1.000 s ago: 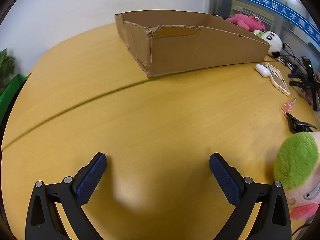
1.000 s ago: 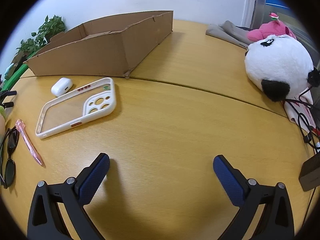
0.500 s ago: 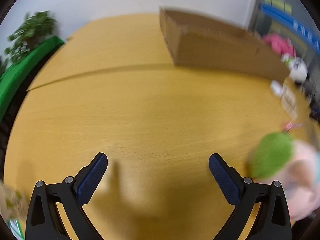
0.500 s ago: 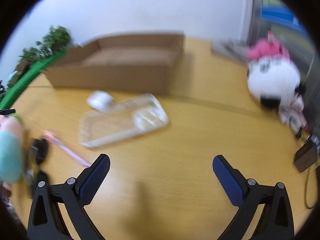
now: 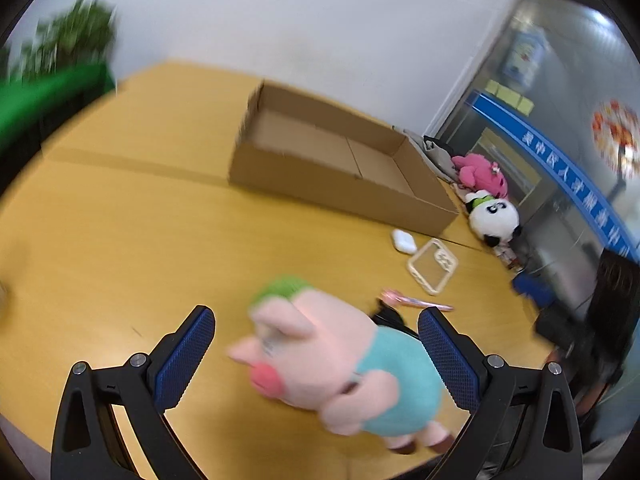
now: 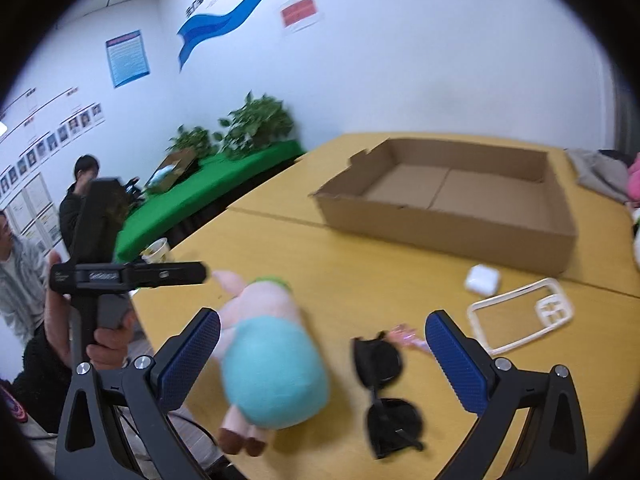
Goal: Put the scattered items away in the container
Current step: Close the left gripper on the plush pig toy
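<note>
A plush pig (image 5: 336,364) with green hair and a teal shirt lies on the yellow table, low between the fingers of my open left gripper (image 5: 316,320); whether they touch it I cannot tell. My right gripper (image 6: 323,320) is open above the pig (image 6: 272,356) and black sunglasses (image 6: 384,388). A pink pen (image 6: 408,336), a clear phone case (image 6: 520,316) and a white earbud case (image 6: 482,279) lie in front of the open cardboard box (image 6: 452,200). The box (image 5: 340,160) shows nothing inside.
A panda plush (image 5: 494,220) and a pink plush (image 5: 480,170) sit past the box's right end. Plants (image 6: 256,124) on a green-covered bench (image 6: 208,188) and a paper cup (image 6: 156,250) are on the left. A hand (image 6: 108,340) holds the left gripper's handle; people sit behind it.
Both grippers have lifted and swung, so the views look down from higher. The pig now sits between the left fingers, and the right view has turned left. Both stay open.
</note>
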The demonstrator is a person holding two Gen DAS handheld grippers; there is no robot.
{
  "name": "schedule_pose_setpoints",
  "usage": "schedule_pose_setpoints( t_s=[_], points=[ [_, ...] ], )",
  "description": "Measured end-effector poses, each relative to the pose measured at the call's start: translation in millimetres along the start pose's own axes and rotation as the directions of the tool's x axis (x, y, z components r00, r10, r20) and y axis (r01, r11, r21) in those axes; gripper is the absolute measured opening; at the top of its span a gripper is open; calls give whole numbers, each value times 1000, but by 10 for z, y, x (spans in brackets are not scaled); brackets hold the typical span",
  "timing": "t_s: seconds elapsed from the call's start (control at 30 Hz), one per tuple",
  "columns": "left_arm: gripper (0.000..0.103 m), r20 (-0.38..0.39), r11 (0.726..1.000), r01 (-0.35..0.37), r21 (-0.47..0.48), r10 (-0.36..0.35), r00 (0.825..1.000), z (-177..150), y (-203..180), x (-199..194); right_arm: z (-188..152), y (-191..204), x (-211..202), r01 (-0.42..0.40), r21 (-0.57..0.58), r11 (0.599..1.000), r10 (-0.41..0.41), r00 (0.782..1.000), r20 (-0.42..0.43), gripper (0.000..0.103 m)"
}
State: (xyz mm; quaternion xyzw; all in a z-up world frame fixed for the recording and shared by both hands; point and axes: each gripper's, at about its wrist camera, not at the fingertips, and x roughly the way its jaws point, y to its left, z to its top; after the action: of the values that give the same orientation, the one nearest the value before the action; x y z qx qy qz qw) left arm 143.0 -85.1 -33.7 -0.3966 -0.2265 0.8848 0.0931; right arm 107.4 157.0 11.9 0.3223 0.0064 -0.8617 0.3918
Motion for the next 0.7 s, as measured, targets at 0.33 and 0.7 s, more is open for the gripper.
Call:
schedule_pose_setpoints(
  t_s=[0.33,0.7],
  points=[
    [102,-156,996,25,-82,-38,987,-128,190,650,-296,272,961,-10,-76,997,-10,966,-259,102],
    [87,-181,996,72,-46,-79,980,-53,130,794,-479,314,1220,-16,-49,999,-2,938,-347,97]
  ],
)
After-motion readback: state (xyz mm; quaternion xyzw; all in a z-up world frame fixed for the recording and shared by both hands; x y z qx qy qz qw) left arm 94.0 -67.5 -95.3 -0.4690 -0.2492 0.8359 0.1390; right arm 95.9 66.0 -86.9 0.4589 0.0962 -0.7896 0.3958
